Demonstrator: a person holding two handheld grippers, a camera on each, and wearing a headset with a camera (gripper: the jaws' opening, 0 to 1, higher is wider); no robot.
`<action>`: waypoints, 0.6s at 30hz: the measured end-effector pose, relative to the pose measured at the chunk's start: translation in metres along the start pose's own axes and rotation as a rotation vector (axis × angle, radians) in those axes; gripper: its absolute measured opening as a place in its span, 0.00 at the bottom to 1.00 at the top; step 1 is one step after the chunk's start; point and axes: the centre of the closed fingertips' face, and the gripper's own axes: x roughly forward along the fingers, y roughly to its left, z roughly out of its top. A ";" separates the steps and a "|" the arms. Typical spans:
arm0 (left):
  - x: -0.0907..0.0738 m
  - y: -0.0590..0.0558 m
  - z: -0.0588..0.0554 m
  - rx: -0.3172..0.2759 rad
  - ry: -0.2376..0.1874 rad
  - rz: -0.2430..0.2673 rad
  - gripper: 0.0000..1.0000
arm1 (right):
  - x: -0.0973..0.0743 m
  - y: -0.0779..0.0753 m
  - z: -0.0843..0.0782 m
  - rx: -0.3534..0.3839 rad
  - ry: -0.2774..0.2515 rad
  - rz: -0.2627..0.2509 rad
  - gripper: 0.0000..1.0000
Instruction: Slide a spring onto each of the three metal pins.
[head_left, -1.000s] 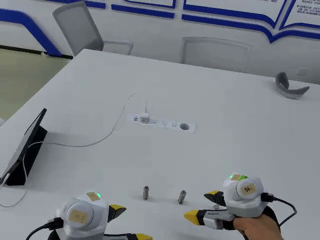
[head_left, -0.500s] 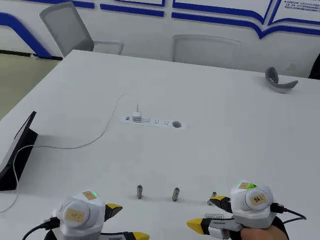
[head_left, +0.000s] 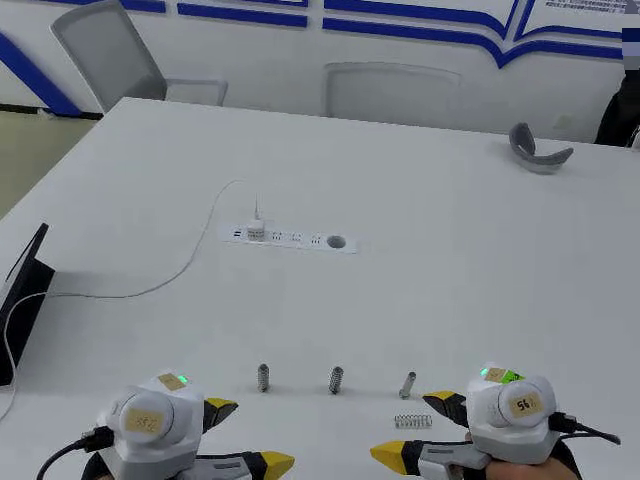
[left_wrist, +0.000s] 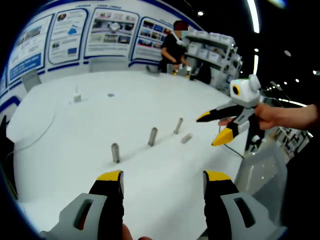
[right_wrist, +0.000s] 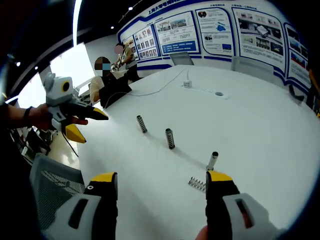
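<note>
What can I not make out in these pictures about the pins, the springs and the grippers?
- Left gripper view: the pins are small and blurred, so whether any is still bare cannot be told there.
- Right gripper view: one end of the loose spring runs up to a jaw of the right gripper; contact is unclear.
- Head view: the bottom edge cuts off the lower part of the left gripper.
</note>
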 end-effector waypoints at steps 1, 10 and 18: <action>0.000 0.000 0.000 0.000 -0.001 0.001 0.66 | -0.001 0.000 0.000 0.001 -0.003 -0.001 0.74; 0.006 0.001 0.002 -0.011 0.000 0.011 0.67 | -0.015 -0.006 -0.009 0.021 -0.017 -0.012 0.78; 0.017 -0.006 0.002 0.003 0.016 -0.005 0.68 | -0.026 -0.010 -0.021 0.036 -0.014 -0.024 0.80</action>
